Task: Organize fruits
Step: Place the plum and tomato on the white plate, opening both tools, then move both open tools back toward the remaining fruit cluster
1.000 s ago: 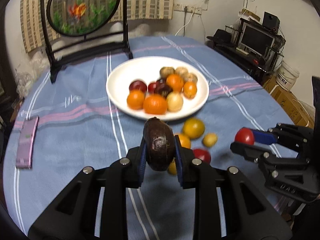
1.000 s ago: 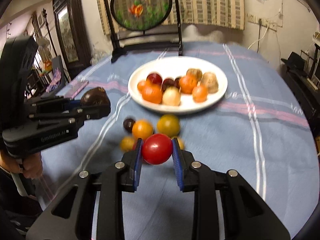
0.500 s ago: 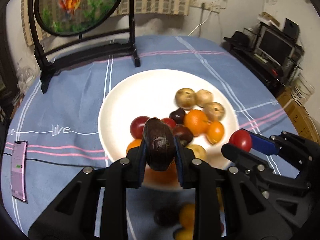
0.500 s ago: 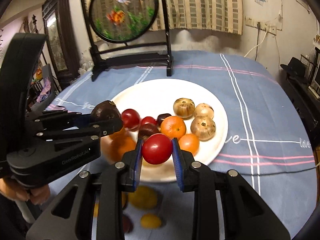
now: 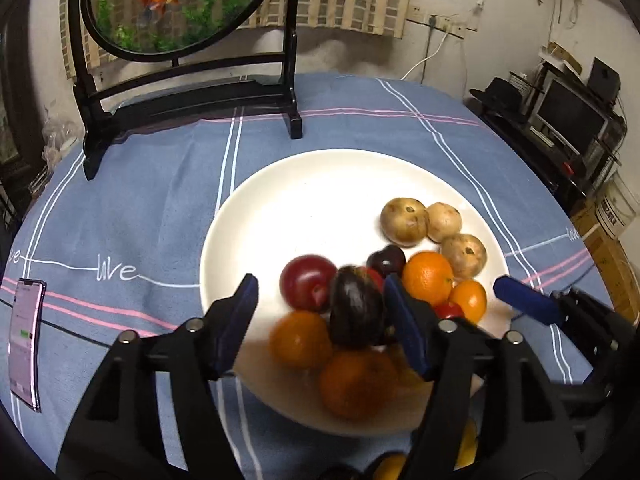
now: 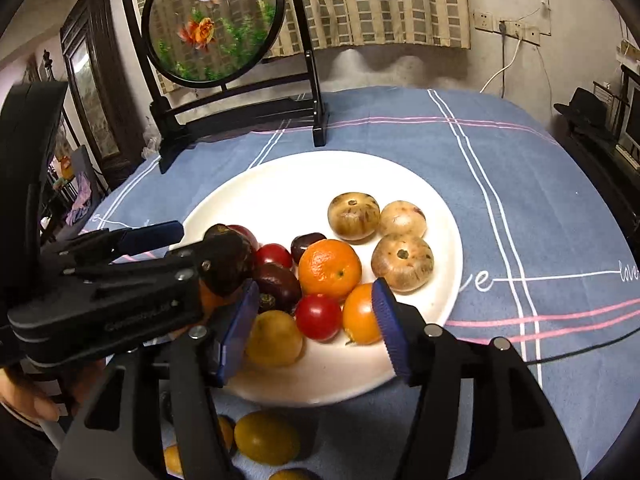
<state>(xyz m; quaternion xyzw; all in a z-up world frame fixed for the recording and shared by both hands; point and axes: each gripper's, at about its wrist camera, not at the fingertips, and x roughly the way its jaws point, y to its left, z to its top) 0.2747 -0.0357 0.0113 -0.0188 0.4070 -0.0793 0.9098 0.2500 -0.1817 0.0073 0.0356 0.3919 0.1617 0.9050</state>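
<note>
Blue pads of the left gripper (image 5: 320, 284) opening and standing wide. Between them a dark brown-purple oval fruit (image 5: 354, 312), close against the right-hand pad and clear of the other, low over the near part of the round white plate (image 5: 312, 200).

Blue ribbed pads of the right gripper (image 6: 315, 286) opening too, spread over the plate's near right part. Between them a small round red fruit (image 6: 318, 316), lying on the plate with neither pad pressing it; a small orange fruit (image 6: 360, 314) just beside the right pad.

Far half of the plate bare, near half crowded with oranges, plums and three tan mottled fruits. Open blue checked tablecloth (image 5: 160, 200) all round the rim; black-framed round goldfish screen (image 5: 180, 0) well back.

Only in the left view: a pink-cased phone (image 5: 26, 336) flat near the cloth's left edge. Only in the right view: loose yellow fruit (image 6: 266, 436) on the cloth just before the plate's near rim, and a hand (image 6: 28, 404) on the left gripper.

White stitching on the cloth, "live" (image 5: 114, 270) or "love". Raised lettering on the left gripper's body too blurred to read.
</note>
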